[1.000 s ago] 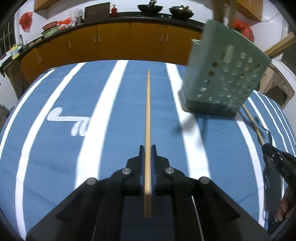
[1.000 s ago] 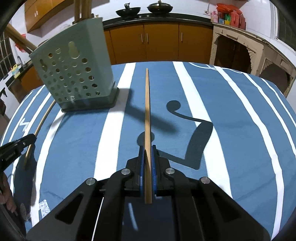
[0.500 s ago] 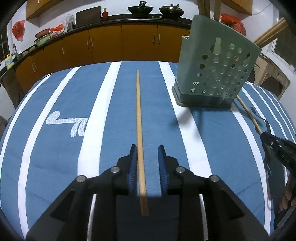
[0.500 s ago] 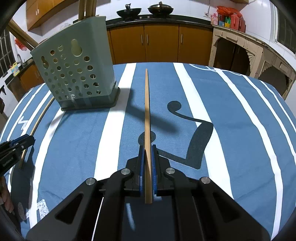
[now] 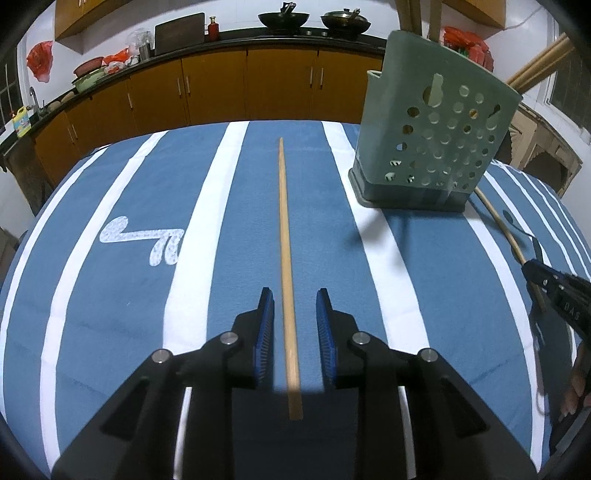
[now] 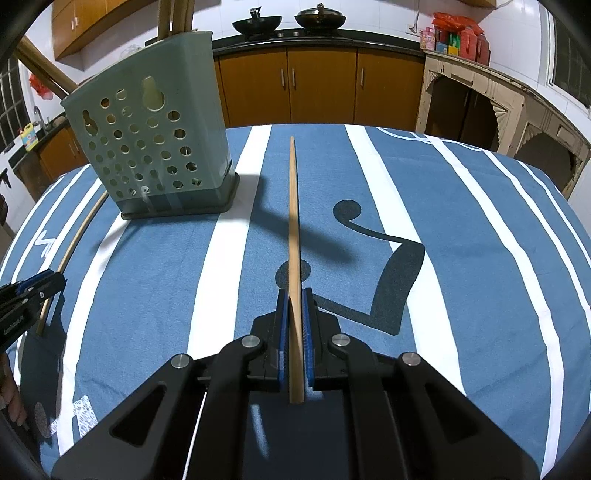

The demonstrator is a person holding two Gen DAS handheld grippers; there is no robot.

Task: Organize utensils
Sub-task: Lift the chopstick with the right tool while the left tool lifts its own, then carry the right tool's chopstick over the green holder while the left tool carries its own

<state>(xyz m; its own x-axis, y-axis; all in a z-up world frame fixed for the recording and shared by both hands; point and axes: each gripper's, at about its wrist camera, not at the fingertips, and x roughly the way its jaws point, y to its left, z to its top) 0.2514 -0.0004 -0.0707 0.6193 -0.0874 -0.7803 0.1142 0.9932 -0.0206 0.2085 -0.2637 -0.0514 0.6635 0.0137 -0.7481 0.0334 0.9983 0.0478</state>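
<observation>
My left gripper [image 5: 294, 295] is open, its blue pads either side of a wooden chopstick [image 5: 285, 251] that lies on the blue striped cloth [image 5: 129, 192] and touches neither pad. My right gripper [image 6: 294, 295] is shut on a second wooden chopstick [image 6: 293, 221], which points forward above the cloth. A green perforated utensil holder [image 5: 432, 125] stands upright to the right in the left wrist view and to the left in the right wrist view [image 6: 147, 136], with wooden sticks rising out of it. Each gripper shows at the edge of the other's view.
The table is covered by the blue cloth with white stripes [image 6: 461, 206]. Orange kitchen cabinets [image 5: 221, 88] and a dark counter with woks [image 6: 258, 24] run along the far wall. A carved pale cabinet [image 6: 480, 103] stands at the right.
My left gripper has opened and let go of its chopstick, which now lies on the cloth between the pads. My right gripper stays shut on its chopstick, barely moved.
</observation>
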